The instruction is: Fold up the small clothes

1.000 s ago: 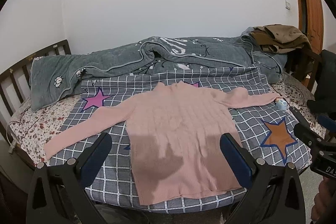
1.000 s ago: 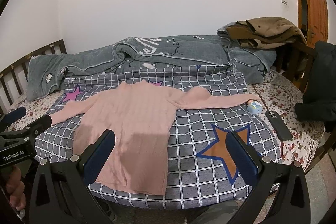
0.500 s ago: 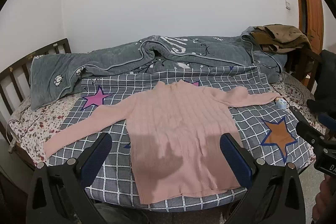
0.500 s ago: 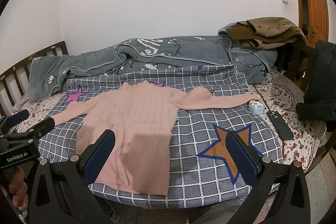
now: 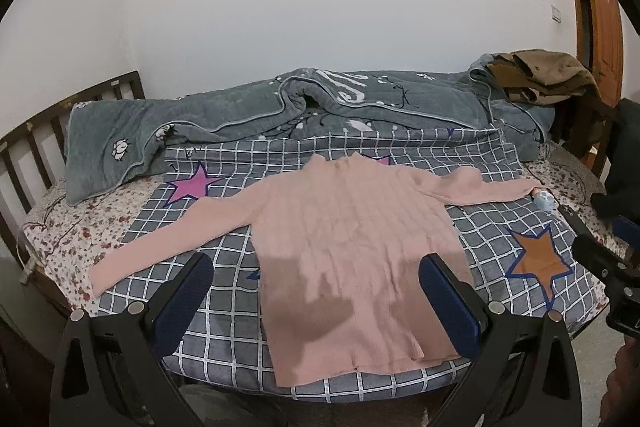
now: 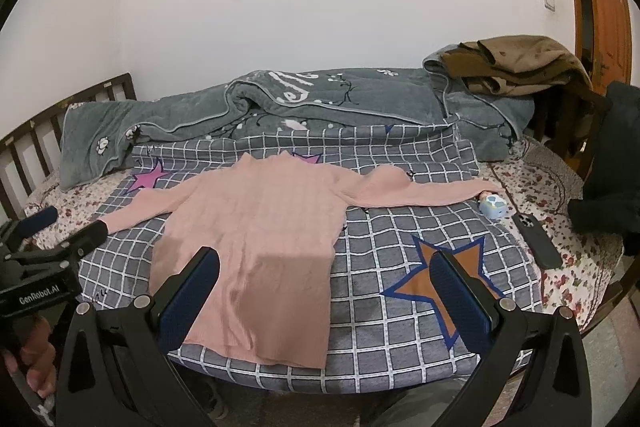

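Note:
A pink ribbed sweater (image 5: 352, 235) lies flat on the grey checked blanket (image 5: 224, 311), both sleeves spread wide and its hem toward me. My left gripper (image 5: 316, 275) hovers open above the hem, its blue pads wide apart and empty. In the right wrist view the same sweater (image 6: 264, 227) lies left of centre. My right gripper (image 6: 324, 271) hangs open over the blanket (image 6: 380, 307), right of the sweater's body, holding nothing. The left gripper (image 6: 68, 227) shows at that view's left edge, held by a hand (image 6: 36, 367).
A rumpled grey quilt (image 5: 320, 103) runs along the back of the bed. Brown clothes (image 6: 520, 67) pile at the back right. A small blue toy (image 6: 494, 207) and a dark phone (image 6: 536, 239) lie by the right sleeve end. A wooden headboard (image 5: 36, 135) stands left.
Both views have drifted slightly back and up from the bed. The sweater lies as before and both grippers stay open.

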`<action>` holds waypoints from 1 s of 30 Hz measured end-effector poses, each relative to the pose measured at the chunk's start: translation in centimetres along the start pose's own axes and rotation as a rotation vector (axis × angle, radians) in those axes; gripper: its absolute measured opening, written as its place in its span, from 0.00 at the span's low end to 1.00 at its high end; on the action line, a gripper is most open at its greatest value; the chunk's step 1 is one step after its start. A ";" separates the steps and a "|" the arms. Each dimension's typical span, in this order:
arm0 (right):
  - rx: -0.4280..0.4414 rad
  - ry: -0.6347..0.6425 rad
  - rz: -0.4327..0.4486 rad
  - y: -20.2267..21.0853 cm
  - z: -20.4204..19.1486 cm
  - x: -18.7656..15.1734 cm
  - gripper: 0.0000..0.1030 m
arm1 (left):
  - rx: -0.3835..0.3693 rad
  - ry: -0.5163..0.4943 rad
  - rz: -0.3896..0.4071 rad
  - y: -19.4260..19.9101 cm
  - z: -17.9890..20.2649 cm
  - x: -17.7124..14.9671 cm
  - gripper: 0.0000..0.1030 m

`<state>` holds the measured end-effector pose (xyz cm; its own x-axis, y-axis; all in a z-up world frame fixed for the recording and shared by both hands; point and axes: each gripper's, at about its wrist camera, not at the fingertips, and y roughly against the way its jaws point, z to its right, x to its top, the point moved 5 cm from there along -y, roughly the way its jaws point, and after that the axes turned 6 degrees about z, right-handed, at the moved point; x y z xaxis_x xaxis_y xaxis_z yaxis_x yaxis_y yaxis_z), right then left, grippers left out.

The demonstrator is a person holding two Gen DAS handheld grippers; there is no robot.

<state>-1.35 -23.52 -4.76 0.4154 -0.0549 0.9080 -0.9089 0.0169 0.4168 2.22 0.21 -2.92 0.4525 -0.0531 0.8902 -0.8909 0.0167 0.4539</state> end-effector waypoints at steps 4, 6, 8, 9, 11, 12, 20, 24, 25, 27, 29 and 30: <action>-0.001 0.005 -0.003 0.2 -0.1 -0.4 1.00 | 0.003 0.008 0.000 0.2 -0.2 -0.4 1.00; -0.005 0.015 -0.002 0.4 -0.2 -0.7 1.00 | 0.016 -0.010 0.003 0.3 -0.2 -0.6 1.00; -0.022 0.036 0.005 0.5 -0.3 -0.8 1.00 | 0.025 -0.022 0.004 0.4 0.1 -0.6 1.00; -0.026 0.041 0.004 0.4 -0.3 -0.8 1.00 | 0.029 -0.027 0.006 0.4 0.1 -0.6 1.00; -0.025 0.038 -0.003 0.3 -0.3 -1.0 1.00 | 0.036 -0.038 0.010 0.5 0.2 -0.6 1.00; -0.024 0.034 -0.005 0.3 -0.2 -1.0 1.00 | 0.036 -0.041 0.011 0.5 0.2 -0.6 1.00; -0.020 0.023 -0.014 0.0 -0.2 -1.5 1.00 | 0.033 -0.029 0.009 0.5 0.0 -0.9 1.00; -0.007 0.018 -0.021 0.0 -0.4 -1.7 1.00 | 0.027 -0.015 0.008 0.2 -0.6 -1.3 1.00; -0.006 0.018 -0.022 -0.1 -0.5 -1.7 1.00 | 0.027 -0.013 0.005 0.1 -0.7 -1.3 1.00; -0.006 0.018 -0.023 -0.3 -0.7 -1.6 1.00 | 0.029 0.002 -0.004 -0.5 -1.3 -1.5 1.00; -0.008 0.006 -0.027 -0.9 -0.7 -1.5 1.00 | 0.031 0.026 -0.016 -1.3 -2.3 -1.6 1.00; -0.004 0.000 -0.031 -1.2 -0.8 -1.6 1.00 | 0.031 0.042 -0.025 -1.8 -2.9 -1.8 1.00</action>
<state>-0.90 -22.70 -6.63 0.4436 -0.0553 0.8945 -0.8953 0.0187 0.4451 3.16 3.17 -5.21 0.4754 -0.0114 0.8797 -0.8797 -0.0153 0.4753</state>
